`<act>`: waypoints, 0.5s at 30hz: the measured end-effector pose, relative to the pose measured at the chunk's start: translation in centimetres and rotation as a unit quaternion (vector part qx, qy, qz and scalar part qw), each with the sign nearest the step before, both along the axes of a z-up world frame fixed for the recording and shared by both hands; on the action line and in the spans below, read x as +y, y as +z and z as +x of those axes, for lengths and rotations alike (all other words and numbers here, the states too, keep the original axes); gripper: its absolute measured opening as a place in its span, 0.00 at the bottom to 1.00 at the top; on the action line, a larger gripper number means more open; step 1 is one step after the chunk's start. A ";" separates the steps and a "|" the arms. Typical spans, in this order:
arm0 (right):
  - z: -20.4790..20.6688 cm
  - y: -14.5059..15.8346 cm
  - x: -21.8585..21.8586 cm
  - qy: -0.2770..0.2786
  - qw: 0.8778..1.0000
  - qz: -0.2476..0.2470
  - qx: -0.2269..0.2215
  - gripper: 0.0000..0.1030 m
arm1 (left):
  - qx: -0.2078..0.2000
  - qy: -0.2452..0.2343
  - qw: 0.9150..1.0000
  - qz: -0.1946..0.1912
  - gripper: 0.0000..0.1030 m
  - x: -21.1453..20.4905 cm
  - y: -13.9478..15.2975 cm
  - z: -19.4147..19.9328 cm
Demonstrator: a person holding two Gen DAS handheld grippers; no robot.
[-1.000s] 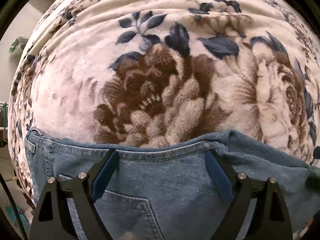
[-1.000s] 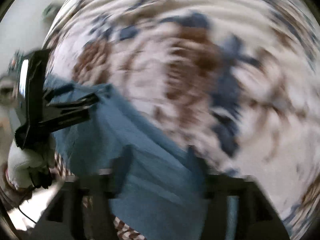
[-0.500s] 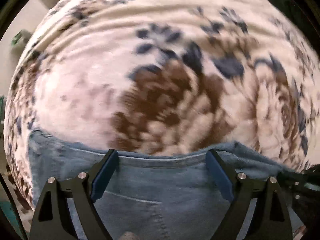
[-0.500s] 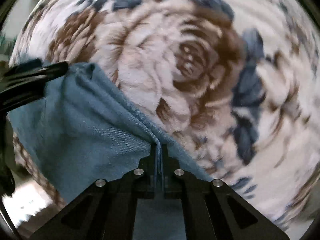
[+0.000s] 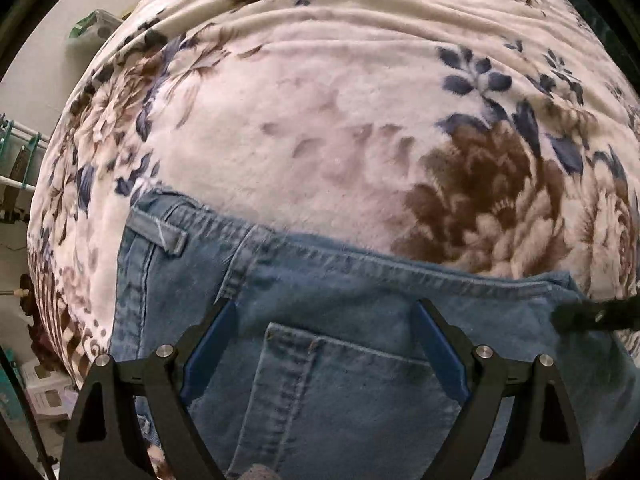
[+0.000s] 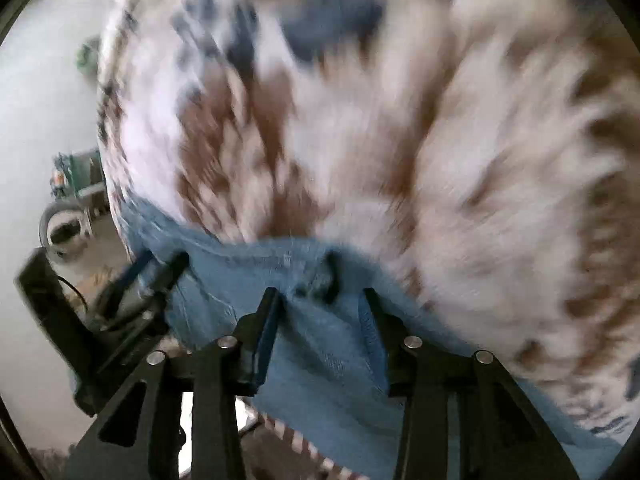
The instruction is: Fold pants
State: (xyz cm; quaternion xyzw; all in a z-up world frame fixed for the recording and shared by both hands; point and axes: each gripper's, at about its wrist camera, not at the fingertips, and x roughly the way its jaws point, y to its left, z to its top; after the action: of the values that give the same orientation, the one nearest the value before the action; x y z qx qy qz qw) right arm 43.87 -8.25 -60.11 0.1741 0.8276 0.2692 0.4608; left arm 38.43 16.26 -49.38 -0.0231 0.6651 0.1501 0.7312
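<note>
A flowered blanket [image 5: 320, 128] fills most of both views; in the right wrist view it is smeared by blur and its pattern is hard to make out. The jeans [image 5: 360, 320] lie on it along the lower edge, waistband toward the blanket's middle, their lower part cut off by the frame. A back pocket [image 5: 340, 392] shows between the fingers of the left gripper [image 5: 322, 344], which are spread wide above the denim, grasping nothing. The right gripper [image 6: 320, 312] also has its fingers parted, with bunched denim between them; whether the cloth touches either finger is unclear. A belt loop [image 5: 160, 232] lies near the waistband corner.
</note>
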 end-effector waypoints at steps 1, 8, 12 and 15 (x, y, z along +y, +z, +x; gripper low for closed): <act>-0.3 0.1 0.4 0.006 1.000 0.010 0.011 0.42 | -0.002 -0.001 1.000 -0.001 0.87 0.2 0.1 -0.2; -0.5 -1.3 -0.8 -0.061 0.994 0.067 0.061 0.42 | -0.001 0.013 1.000 -0.024 0.87 0.5 -0.1 -0.8; 0.3 -3.3 -0.9 -0.130 0.984 0.082 0.088 0.44 | -0.001 0.016 0.999 -0.030 0.87 0.5 -0.1 -0.6; -0.3 -2.1 -1.6 -0.136 0.984 0.093 0.068 0.16 | -0.002 0.016 0.999 -0.038 0.87 0.5 -0.1 -0.7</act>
State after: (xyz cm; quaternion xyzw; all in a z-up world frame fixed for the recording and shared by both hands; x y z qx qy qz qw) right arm 43.57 -9.81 -62.24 0.3454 0.7968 0.2675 0.4175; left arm 37.73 16.71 -49.46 -0.0612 0.6685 0.1363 0.7286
